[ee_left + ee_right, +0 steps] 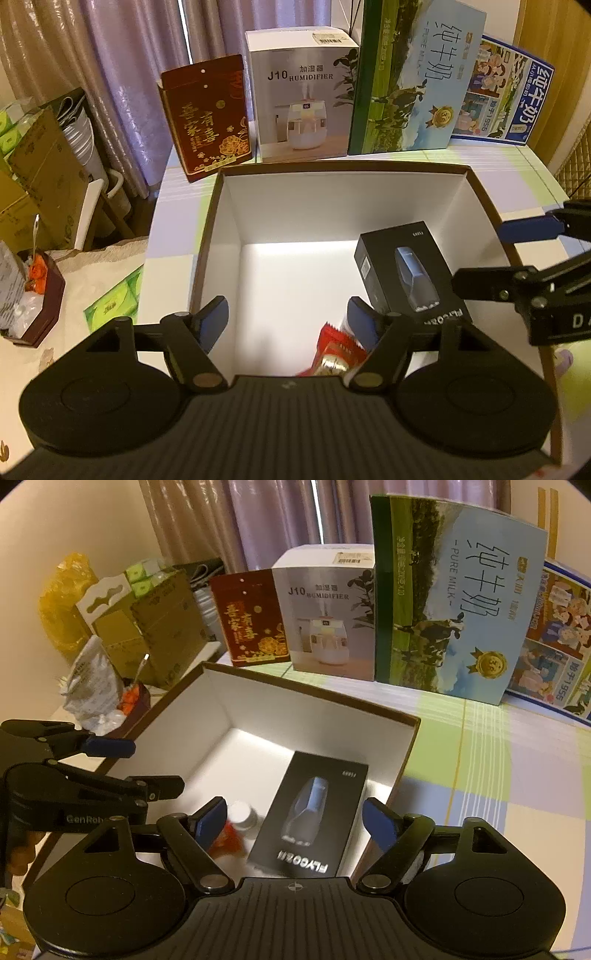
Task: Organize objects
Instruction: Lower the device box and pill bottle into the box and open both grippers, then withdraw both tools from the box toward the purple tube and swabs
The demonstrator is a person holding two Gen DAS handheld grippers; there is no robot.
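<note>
An open brown box with a white inside sits on the checked table. In it lie a black FLYCO shaver box, a red snack packet and a white-capped bottle. My left gripper is open and empty above the box's near side; it also shows in the right wrist view. My right gripper is open and empty above the shaver box; it also shows in the left wrist view.
Behind the box stand a dark red gift box, a white humidifier box, a green-blue milk carton and a blue milk carton. Cardboard boxes and bags crowd the left.
</note>
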